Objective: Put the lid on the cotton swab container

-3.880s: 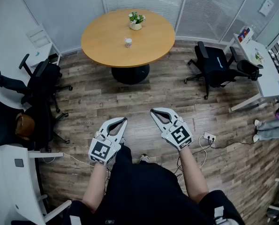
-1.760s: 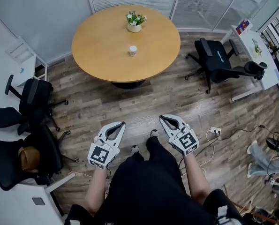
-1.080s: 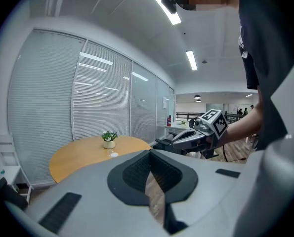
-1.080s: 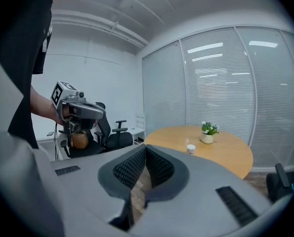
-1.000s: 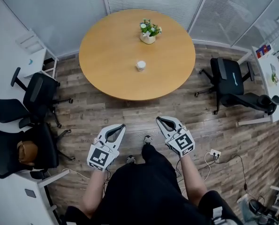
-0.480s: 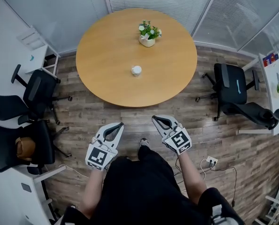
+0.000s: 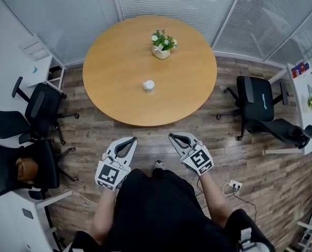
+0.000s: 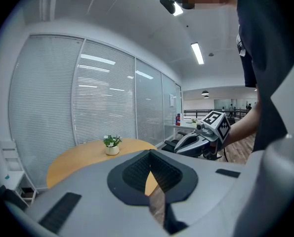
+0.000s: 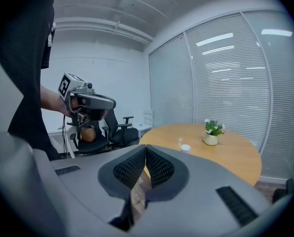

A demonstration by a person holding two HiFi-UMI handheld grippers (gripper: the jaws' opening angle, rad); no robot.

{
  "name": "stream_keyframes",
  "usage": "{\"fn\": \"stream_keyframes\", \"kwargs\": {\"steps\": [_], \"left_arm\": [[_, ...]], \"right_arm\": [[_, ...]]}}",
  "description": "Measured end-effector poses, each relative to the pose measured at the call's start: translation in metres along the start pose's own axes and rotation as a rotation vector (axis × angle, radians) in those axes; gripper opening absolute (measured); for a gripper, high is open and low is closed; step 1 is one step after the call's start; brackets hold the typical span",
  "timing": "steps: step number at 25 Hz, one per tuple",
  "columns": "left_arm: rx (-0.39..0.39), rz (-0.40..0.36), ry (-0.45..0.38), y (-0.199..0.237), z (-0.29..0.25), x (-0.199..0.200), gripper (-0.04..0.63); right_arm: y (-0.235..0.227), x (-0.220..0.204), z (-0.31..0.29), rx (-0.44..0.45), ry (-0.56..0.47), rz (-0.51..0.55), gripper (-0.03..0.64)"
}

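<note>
The person is standing at the near side of a round wooden bench [image 7: 114, 62], holding the left gripper [image 7: 130, 139] and the right gripper [image 7: 172, 136] side by side above the floor [image 7: 145, 133], both pointing toward the far side. Each gripper is showing its jaws pressed together with nothing between them. The cotton swab container [image 7: 148, 85] is sitting near the middle of the bench, well apart from both grippers, and a potted plant [image 7: 161, 42] is standing farther back.

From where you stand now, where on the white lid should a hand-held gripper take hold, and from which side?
The white lid sits low and flat on the table, bare wood on its near side: probably pinch across its round rim from above, approaching over the near edge.
</note>
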State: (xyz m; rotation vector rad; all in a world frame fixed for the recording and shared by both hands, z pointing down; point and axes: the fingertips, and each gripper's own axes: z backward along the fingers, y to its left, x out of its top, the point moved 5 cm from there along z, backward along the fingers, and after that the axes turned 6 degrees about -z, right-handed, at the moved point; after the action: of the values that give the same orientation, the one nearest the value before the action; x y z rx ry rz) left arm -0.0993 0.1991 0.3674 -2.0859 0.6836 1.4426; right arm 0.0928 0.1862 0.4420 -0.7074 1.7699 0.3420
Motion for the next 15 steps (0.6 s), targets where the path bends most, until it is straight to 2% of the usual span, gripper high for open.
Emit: {"fn": "stream_keyframes", "kwargs": {"steps": [9,15], "left_arm": [[-0.018,0.024,0.017,0.006,0.001,-0.012,0.005],[-0.034,0.051,0.016,0.034,-0.006,-0.028,0.005]], "right_arm": [[0.0,-0.005,-0.006,-0.001,0.036,0.001,0.005],[-0.008,-0.006,-0.032,-0.015,0.073,-0.006,0.005]]}}
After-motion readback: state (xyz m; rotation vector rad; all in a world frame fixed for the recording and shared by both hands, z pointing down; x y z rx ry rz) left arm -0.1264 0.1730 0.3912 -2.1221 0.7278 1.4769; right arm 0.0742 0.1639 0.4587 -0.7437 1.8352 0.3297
